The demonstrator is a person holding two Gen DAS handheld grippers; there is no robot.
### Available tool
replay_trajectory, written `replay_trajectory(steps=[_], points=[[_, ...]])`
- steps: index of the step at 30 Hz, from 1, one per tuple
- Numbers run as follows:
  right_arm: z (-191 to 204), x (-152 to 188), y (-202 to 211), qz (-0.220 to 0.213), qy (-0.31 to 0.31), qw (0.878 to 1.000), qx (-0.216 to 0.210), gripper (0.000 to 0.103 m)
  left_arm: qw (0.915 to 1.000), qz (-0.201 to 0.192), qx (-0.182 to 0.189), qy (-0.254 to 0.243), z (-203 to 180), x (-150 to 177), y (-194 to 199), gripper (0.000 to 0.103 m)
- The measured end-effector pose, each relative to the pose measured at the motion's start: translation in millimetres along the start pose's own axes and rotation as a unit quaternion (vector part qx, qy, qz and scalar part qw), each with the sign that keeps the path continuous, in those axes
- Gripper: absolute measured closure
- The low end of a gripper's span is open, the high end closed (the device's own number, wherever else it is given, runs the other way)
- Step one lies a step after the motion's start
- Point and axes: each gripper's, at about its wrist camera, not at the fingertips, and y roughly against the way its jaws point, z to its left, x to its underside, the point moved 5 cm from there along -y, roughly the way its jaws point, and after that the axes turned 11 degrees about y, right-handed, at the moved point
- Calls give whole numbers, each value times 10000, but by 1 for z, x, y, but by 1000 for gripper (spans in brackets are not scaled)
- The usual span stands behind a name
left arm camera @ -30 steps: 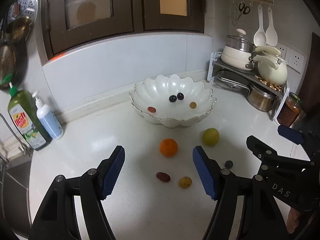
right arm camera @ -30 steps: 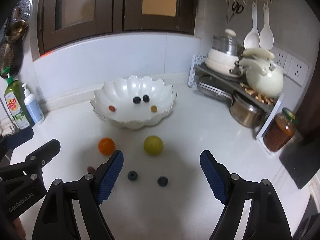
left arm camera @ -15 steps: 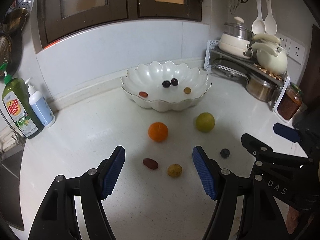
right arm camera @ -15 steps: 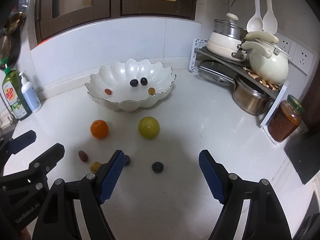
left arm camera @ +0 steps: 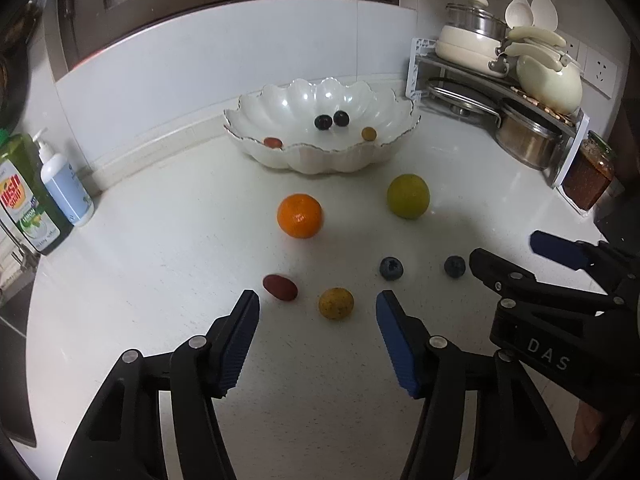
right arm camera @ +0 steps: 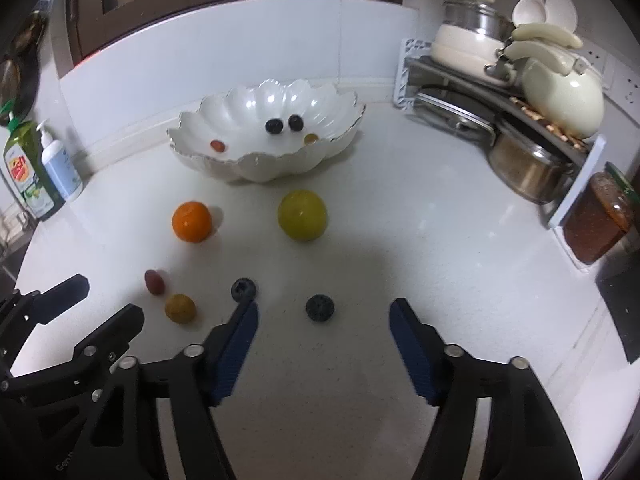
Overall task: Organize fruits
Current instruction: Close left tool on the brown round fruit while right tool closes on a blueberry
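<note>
A white scalloped bowl point(left arm camera: 384, 152) point(right arm camera: 256, 168) at the back of the counter holds several small fruits. In front of it lie an orange point(left arm camera: 299, 216) point(right arm camera: 191, 221) and a yellow-green fruit point(left arm camera: 408, 195) point(right arm camera: 303, 214). Nearer lie a red grape tomato point(left arm camera: 280, 287) point(right arm camera: 154, 281), a small yellow fruit point(left arm camera: 336, 303) point(right arm camera: 180, 308) and two blueberries point(left arm camera: 391, 268) point(left arm camera: 455, 267) point(right arm camera: 243, 289) point(right arm camera: 319, 307). My left gripper point(left arm camera: 318, 312) hovers just short of the yellow fruit, jaws closing, nothing between them. My right gripper point(right arm camera: 324, 316) hovers by the right blueberry, jaws closing, empty.
Two soap bottles point(left arm camera: 64, 188) point(right arm camera: 56, 168) stand at the left by the wall. A rack with pots and a kettle point(left arm camera: 548, 80) point(right arm camera: 560, 92) fills the right corner, with a jar point(left arm camera: 588, 176) point(right arm camera: 600, 220) beside it. Dark cabinets hang above.
Both grippers have come down and forward toward the small fruits on the counter, and the jaws of both have narrowed. The fruits have not moved.
</note>
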Motion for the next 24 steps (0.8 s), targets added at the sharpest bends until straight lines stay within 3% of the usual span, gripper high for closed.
replay_trajectory(steps=[20,24], points=[[0,5,-43,362,91,9987,-350,46,9989,458,-24,69,-10,12,-47,56],[0,5,-52,466,118,9979,-437,52,9986,529,-43,77,-11,12,-55,56]])
